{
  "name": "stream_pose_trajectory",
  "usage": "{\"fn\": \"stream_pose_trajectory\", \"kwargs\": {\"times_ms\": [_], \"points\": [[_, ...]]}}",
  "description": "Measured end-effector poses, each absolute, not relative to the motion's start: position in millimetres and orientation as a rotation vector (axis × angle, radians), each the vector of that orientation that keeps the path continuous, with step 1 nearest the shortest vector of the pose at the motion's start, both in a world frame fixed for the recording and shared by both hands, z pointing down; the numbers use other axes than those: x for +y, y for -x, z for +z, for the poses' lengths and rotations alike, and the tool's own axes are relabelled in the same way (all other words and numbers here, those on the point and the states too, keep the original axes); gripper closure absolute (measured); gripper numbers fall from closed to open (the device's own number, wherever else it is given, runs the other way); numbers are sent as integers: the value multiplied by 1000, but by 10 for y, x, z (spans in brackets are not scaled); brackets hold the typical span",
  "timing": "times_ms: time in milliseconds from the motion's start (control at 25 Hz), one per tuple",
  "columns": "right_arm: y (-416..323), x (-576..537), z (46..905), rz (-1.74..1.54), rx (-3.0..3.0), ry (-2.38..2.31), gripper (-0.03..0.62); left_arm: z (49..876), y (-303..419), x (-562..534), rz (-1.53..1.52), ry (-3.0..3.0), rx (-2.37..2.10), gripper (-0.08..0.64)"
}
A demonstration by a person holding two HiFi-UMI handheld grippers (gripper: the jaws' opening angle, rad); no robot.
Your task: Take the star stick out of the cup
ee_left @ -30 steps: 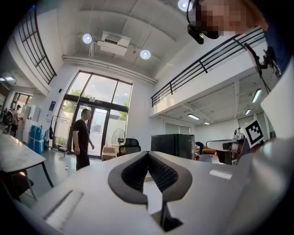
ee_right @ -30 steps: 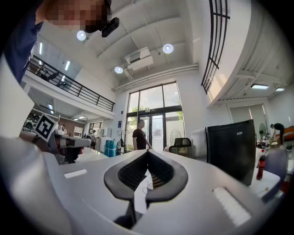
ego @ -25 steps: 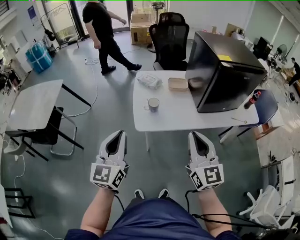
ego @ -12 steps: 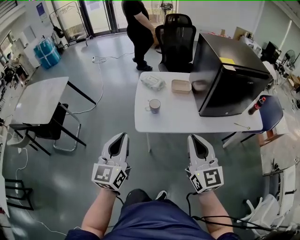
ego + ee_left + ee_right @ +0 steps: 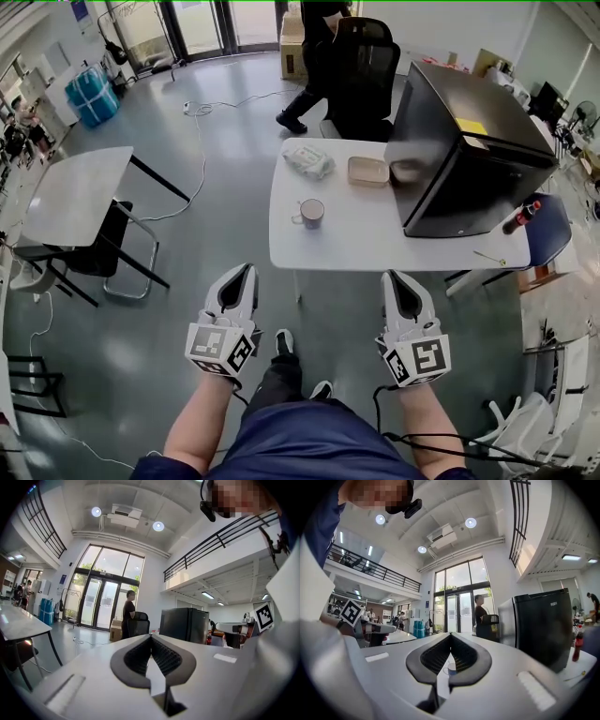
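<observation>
Where the cup stood: the small round pale cup (image 5: 310,213) sat on the smooth white table (image 5: 356,248), well apart from both tongs.
Star stick: it was too small to see.
Left gripper (image 5: 246,271): white plastic; its bumpy black pads were squeezed together with nothing between them.
Right gripper (image 5: 390,277): it looked the same, pinched together on nothing.

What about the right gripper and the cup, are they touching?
Apart. The head view shows the right gripper over the floor, short of the white table where the cup stands.
</observation>
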State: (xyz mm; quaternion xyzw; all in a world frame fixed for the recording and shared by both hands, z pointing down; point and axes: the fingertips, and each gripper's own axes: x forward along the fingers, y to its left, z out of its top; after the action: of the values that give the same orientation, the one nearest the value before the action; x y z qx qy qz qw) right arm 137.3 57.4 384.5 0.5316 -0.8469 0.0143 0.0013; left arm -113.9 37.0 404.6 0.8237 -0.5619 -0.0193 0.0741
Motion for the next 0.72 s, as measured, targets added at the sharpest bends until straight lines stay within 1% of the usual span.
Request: {"fn": "stream_pose_trajectory", "kwargs": {"times_ms": [480,720], "points": [[-1153,-336,3888,91,-2505,-1821,584,4147,1420,-909,-81,-2535,-1531,557],[-1061,-619,3959,128,-2405,-1881,584,4446,1431,-1392,-48,-2548,-1388,557]]}}
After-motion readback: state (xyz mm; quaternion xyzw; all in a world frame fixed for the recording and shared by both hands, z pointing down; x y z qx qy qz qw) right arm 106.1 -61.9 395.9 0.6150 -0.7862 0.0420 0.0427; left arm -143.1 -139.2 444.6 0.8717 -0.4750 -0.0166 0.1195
